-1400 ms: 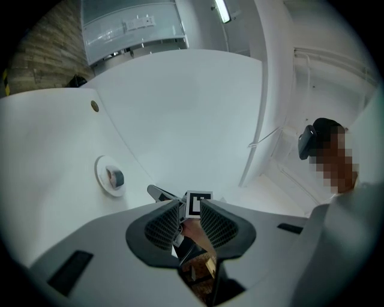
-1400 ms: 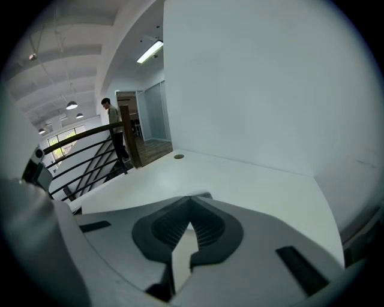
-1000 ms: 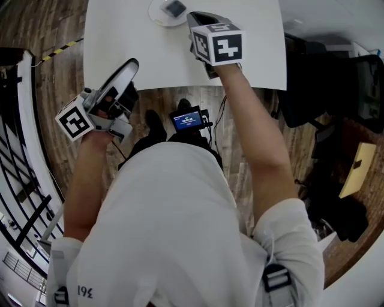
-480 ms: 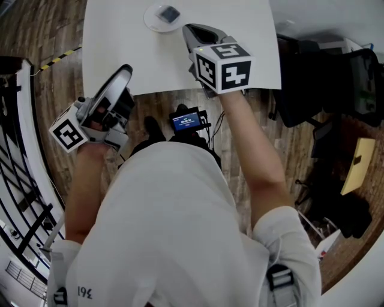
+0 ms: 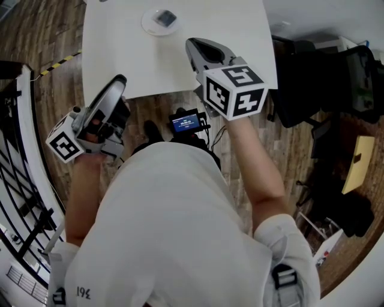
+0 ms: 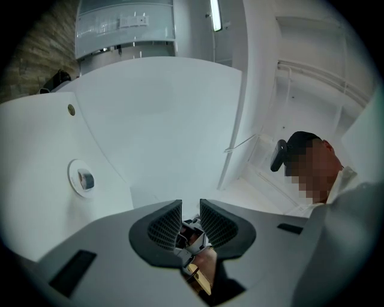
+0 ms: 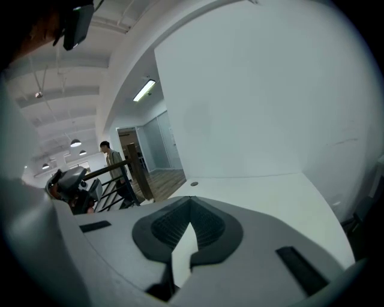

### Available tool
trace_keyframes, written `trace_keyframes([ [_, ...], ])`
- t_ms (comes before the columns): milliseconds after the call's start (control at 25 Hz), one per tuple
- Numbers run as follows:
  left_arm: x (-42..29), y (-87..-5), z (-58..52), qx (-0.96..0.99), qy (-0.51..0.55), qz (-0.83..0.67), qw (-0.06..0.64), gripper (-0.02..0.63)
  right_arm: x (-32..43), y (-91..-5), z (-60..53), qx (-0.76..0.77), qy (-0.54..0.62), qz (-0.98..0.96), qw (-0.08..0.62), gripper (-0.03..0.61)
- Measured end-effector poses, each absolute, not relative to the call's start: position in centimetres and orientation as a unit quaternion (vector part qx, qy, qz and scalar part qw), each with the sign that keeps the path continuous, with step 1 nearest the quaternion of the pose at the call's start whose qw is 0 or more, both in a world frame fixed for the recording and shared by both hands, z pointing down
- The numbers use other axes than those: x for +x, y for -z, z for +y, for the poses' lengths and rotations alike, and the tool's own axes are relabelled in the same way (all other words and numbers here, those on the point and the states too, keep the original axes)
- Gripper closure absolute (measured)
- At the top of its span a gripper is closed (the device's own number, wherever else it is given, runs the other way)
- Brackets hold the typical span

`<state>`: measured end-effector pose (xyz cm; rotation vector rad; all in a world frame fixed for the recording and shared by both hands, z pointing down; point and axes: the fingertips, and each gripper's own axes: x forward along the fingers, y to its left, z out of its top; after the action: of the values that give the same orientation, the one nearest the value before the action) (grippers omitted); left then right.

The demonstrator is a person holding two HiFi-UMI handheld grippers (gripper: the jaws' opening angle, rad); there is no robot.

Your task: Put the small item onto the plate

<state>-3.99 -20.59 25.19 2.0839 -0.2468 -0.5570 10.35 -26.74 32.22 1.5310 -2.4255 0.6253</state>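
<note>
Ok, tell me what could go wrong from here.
1. The small item already lies on the plate. A stray sweep of the shut, empty right hand-held gripper above the table could knock it off.
2. The left hand-held gripper hangs by the table's near edge. It might bump the table and jolt the plate.

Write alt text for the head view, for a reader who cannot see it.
A small dark grey item lies on a round white plate at the far side of a white table. The empty, shut right gripper and the left gripper hang over its near edge.
</note>
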Motion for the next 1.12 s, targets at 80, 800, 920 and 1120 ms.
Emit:
trace_keyframes([
  [80,-4.1,-24.8,-20.3,0.851,0.229,-0.095,0.463,0.518,10.4,-31.3,-26.0,0.519,-0.221,-0.822,0.082,0.577],
  [800,-4.4,-20.8,-16.5,0.858,0.244,-0.052,0.448,0.518,10.9,-24.7,-21.7,0.507,-0.254,-0.822,-0.049,0.577],
  [920,-4.3,-20.4,-16.0,0.857,0.248,-0.048,0.448,0.518,10.8,-23.7,-21.1,0.505,-0.249,-0.825,-0.057,0.577],
  [1120,-4.1,-19.7,-16.1,0.860,0.249,-0.043,0.444,0.518,10.7,-22.3,-20.7,0.502,-0.239,-0.829,-0.065,0.577],
])
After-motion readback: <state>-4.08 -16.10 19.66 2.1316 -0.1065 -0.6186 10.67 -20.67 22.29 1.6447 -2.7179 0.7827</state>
